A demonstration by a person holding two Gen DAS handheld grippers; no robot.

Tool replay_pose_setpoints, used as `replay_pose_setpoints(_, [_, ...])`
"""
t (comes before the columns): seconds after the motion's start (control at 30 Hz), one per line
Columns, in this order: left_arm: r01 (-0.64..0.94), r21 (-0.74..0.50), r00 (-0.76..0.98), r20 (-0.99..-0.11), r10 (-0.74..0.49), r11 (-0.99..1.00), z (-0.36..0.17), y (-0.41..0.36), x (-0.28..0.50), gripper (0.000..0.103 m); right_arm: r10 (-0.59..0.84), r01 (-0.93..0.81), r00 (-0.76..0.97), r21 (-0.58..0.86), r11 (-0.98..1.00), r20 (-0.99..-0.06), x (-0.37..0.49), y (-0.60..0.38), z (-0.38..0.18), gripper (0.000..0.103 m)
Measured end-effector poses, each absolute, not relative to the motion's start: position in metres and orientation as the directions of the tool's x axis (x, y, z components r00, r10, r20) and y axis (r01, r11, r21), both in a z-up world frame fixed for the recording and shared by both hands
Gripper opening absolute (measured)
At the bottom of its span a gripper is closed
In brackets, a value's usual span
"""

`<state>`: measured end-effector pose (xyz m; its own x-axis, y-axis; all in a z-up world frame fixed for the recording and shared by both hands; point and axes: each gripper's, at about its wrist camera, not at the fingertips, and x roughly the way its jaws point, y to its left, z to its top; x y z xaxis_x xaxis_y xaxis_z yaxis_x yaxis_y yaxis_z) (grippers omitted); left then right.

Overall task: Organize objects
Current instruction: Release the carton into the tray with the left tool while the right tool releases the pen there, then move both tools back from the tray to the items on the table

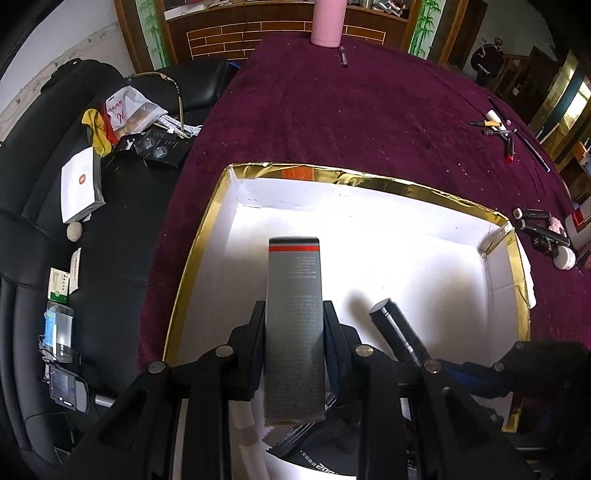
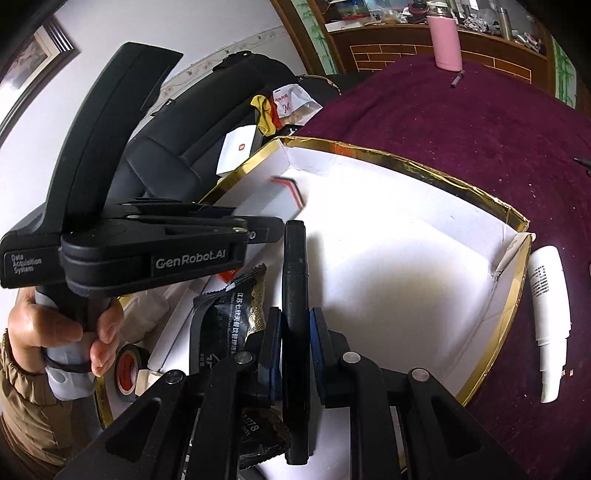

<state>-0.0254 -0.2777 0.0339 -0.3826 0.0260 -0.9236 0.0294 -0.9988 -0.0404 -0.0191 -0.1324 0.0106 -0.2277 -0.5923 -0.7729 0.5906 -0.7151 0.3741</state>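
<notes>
Two things hang over the white tray (image 1: 424,236) at once: the grey carton (image 1: 294,325), pinched between the jaws of the left gripper (image 1: 294,314), and the black tube (image 2: 295,280), clamped in the right gripper (image 2: 294,325) at its 3 o'clock. I judge the grippers may collide, being so near. Toward 6 o'clock the black sachet (image 2: 229,314) and tape roll (image 2: 127,369) crowd the floor, so a carton released there could land tilted.

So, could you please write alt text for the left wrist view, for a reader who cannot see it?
The left claw grips a tall grey carton with a red stripe above a gold-rimmed white box on a maroon tablecloth. To its right, a black tube angles over the box, and a pink bottle stands at the far edge.
</notes>
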Motion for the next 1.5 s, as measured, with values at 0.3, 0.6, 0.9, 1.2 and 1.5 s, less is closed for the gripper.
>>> replay_pose_setpoints(0.3, [0.033,-0.07,-0.418,-0.907,0.05,-0.997,0.049,-0.276,-0.014,0.054,-0.613,0.593,-0.271,0.374,-0.714,-0.742,-0.012,-0.122,0.024,0.035])
replay_pose_setpoints(0.6, [0.044,-0.146,-0.495,-0.863,0.105,-0.988,0.082,-0.275,0.009,0.062,-0.635,0.581,-0.391,0.356,-0.732,-0.667,0.006,-0.084,0.063,0.073])
replay_pose_setpoints(0.9, [-0.081,-0.314,-0.481,-0.819,0.313,-0.946,0.104,-0.239,0.024,0.072,-0.607,0.513,-0.511,0.351,-0.783,-0.609,0.038,-0.009,0.074,0.094])
replay_pose_setpoints(1.2, [-0.196,-0.377,-0.423,-0.8,0.425,-0.905,0.11,-0.163,0.018,0.079,-0.528,0.389,-0.575,0.359,-0.848,-0.625,0.057,0.063,0.06,0.101])
replay_pose_setpoints(1.5, [-0.389,-0.229,-0.397,-0.832,0.387,-0.892,0.124,-0.068,0.001,0.08,-0.466,0.256,-0.622,0.399,-0.881,-0.629,0.069,0.117,0.045,0.101])
